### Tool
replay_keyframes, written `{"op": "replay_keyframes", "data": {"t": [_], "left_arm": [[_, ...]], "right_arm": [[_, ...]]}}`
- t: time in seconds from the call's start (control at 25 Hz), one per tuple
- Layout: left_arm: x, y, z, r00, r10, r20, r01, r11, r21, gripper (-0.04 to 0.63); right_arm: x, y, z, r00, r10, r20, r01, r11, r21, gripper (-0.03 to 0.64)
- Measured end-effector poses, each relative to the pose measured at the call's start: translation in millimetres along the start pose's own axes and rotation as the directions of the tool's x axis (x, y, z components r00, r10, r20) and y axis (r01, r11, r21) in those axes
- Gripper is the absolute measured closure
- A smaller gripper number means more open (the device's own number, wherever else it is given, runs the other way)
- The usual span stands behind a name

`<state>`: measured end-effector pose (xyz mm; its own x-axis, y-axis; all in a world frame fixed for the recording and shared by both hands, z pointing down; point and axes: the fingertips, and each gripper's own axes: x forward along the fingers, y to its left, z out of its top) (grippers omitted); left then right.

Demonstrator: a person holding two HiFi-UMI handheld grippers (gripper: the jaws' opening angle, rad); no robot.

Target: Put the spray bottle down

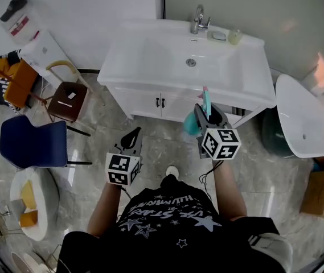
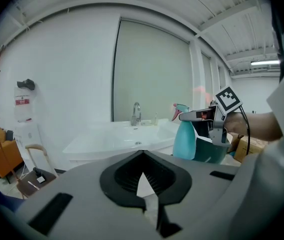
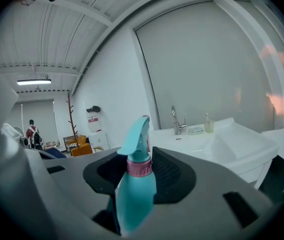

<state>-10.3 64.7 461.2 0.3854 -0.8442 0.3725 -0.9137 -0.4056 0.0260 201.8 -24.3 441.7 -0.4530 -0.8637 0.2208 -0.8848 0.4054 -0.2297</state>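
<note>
A teal spray bottle (image 1: 193,124) with a pink collar hangs upright in the air, in front of the white vanity (image 1: 150,53). My right gripper (image 1: 207,118) is shut on it. In the right gripper view the spray bottle (image 3: 136,194) fills the space between the jaws, and its trigger head rises above my right gripper (image 3: 139,161). The left gripper view shows the spray bottle (image 2: 184,140) off to the right, held by my right gripper (image 2: 202,129). My left gripper (image 1: 132,139) is lower left of it, its jaws together and holding nothing (image 2: 142,156).
The vanity has a basin and a faucet (image 1: 199,19), with a cup (image 1: 234,36) beside it. Left of me stand a blue chair (image 1: 32,144) and a brown stool (image 1: 68,100). A white tub-like fixture (image 1: 304,115), a dark green bin (image 1: 275,134) and a cardboard box (image 1: 322,193) are at right.
</note>
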Motion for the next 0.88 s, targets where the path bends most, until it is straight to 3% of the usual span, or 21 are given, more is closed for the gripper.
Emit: {"op": "replay_keyframes", "data": {"t": [0.32, 0.6, 0.88], "left_arm": [[53, 20, 25, 0.998, 0.053, 0.016, -0.053, 0.998, -0.021, 0.580], [63, 49, 25, 0.993, 0.114, -0.007, -0.114, 0.993, -0.042, 0.580], [90, 91, 27, 0.993, 0.120, -0.011, -0.120, 0.991, -0.051, 0.580]], "right_arm": [[61, -26, 14, 0.998, 0.061, -0.021, -0.061, 0.998, 0.010, 0.454], [101, -23, 23, 0.995, 0.099, -0.026, -0.099, 0.995, 0.008, 0.456], [152, -17, 27, 0.994, 0.103, -0.033, -0.103, 0.995, 0.006, 0.456]]}}
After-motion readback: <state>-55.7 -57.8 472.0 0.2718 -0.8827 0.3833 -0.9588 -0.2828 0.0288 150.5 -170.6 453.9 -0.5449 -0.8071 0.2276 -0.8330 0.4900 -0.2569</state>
